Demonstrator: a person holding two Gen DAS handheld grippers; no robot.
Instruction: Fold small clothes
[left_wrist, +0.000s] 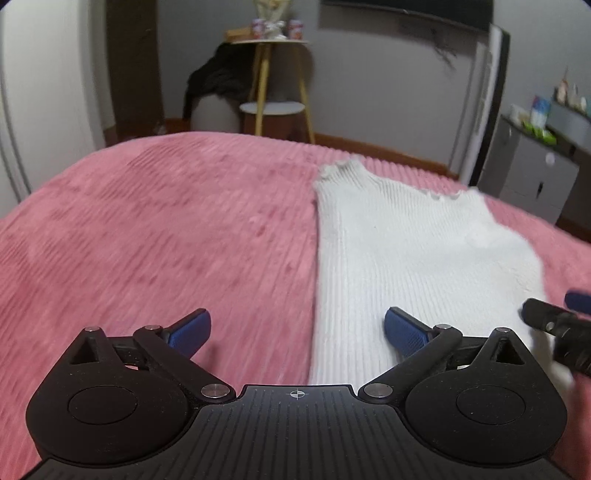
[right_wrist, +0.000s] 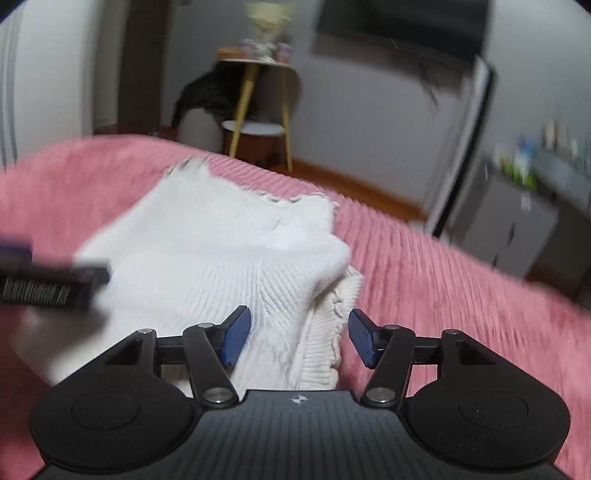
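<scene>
A white ribbed knit garment (left_wrist: 406, 251) lies flat on the pink bedspread (left_wrist: 166, 229), with a frilled edge at the far end. My left gripper (left_wrist: 297, 332) is open over the garment's left edge, one fingertip over the pink cover and one over the knit. My right gripper (right_wrist: 299, 336) is open, its jaws on either side of the garment's (right_wrist: 221, 254) near right part, where a folded layer (right_wrist: 321, 343) bunches. Each gripper shows at the edge of the other's view: the right one (left_wrist: 561, 336), the left one (right_wrist: 48, 280).
The pink bedspread (right_wrist: 461, 295) stretches wide to both sides. Beyond the bed stand a small round side table with yellow legs (left_wrist: 271, 74), a dark garment on a stool (left_wrist: 218, 81), and a grey cabinet (left_wrist: 535, 166) at the right.
</scene>
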